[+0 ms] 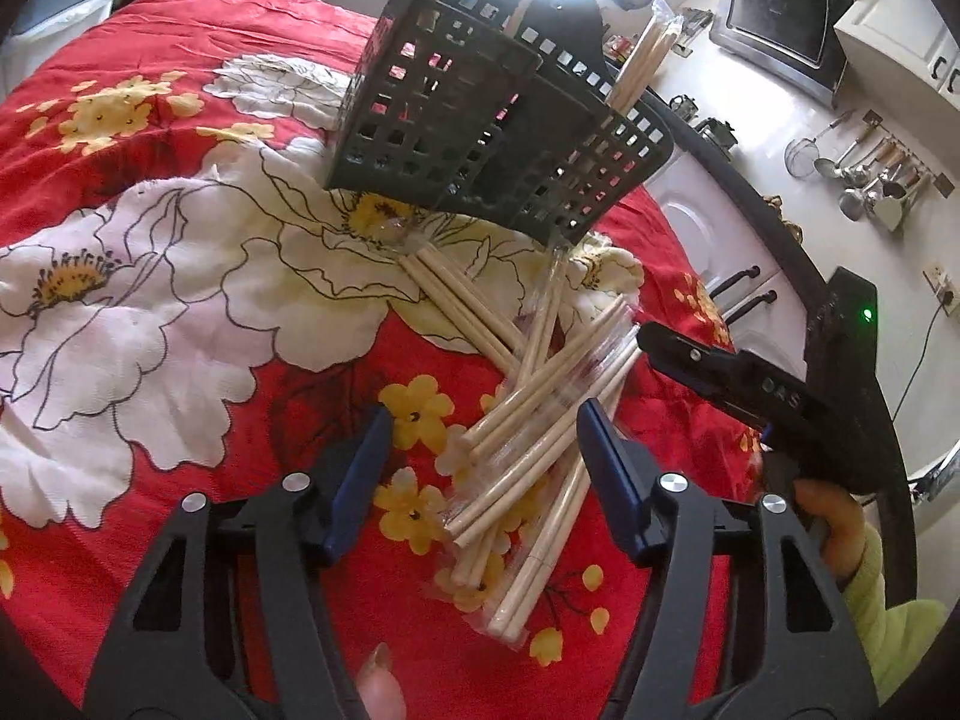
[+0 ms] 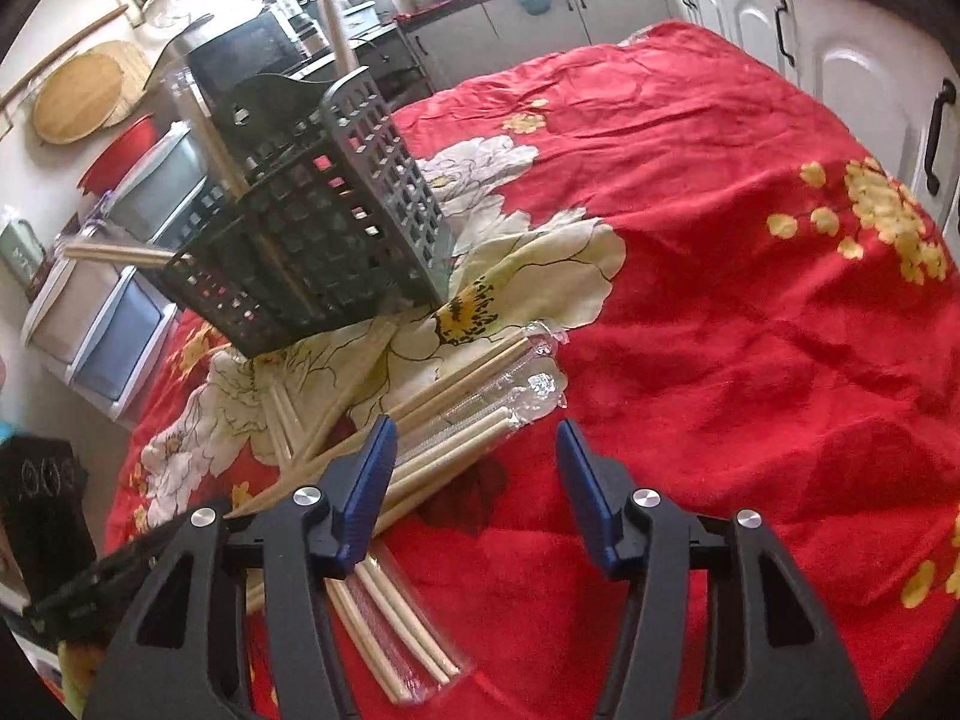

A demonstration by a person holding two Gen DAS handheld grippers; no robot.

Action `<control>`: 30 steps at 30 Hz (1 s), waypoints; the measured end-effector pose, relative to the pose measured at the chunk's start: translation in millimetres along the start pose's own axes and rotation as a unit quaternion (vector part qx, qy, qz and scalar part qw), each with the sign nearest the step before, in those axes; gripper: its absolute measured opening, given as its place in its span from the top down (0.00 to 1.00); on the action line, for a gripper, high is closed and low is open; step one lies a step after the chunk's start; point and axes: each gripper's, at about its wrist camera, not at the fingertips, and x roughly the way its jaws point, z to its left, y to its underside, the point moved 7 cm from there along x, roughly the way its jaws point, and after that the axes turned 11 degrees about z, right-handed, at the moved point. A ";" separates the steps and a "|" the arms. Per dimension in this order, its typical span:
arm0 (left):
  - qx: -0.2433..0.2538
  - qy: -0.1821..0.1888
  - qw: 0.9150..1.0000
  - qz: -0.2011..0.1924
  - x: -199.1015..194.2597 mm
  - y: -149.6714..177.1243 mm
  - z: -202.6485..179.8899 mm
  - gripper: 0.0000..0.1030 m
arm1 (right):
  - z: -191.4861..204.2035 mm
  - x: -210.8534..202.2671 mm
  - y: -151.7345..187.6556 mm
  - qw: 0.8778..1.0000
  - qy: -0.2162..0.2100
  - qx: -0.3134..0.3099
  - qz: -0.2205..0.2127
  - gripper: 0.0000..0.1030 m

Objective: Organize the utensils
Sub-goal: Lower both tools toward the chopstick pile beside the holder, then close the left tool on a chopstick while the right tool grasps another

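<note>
Chopstick pile (image 2: 384,618) partly behind claw (image 2: 474,480)

A red cloth (image 2: 720,240) printed with large white flowers and small yellow blossoms covers the table, wrinkled across its far side. Beyond the table's edge, white cabinets (image 2: 852,90) with dark handles line the wall. A black oven (image 1: 780,24) sits on the counter, and metal ladles and a strainer (image 1: 864,168) hang on a rail. A round woven board (image 2: 78,96) leans against the wall.
</note>
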 end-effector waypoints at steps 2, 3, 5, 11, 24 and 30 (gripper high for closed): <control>0.002 0.000 1.000 0.001 1.3 0.5 -0.6 0.50 | -1.0 3.0 -1.4 1.000 -0.003 0.008 0.001 0.53; 0.001 0.000 1.000 0.002 1.7 0.8 -0.3 0.53 | -1.5 4.3 -1.9 1.000 -0.003 0.011 0.002 0.53; 0.000 0.002 1.000 0.003 3.3 0.8 -0.5 0.59 | -1.4 5.4 -2.4 1.000 -0.005 0.014 0.001 0.54; 0.000 0.004 1.000 0.007 6.2 2.0 0.0 0.71 | -2.1 6.9 -3.8 1.000 -0.008 0.023 -0.001 0.57; -0.008 0.024 1.000 -0.010 -4.4 -0.3 -1.0 0.92 | -8.4 10.1 -6.8 0.998 -0.023 0.051 -0.002 0.75; -0.010 0.022 0.999 -0.024 -14.4 -5.1 -1.2 0.92 | -14.1 7.3 -4.6 0.998 -0.028 0.059 -0.005 0.80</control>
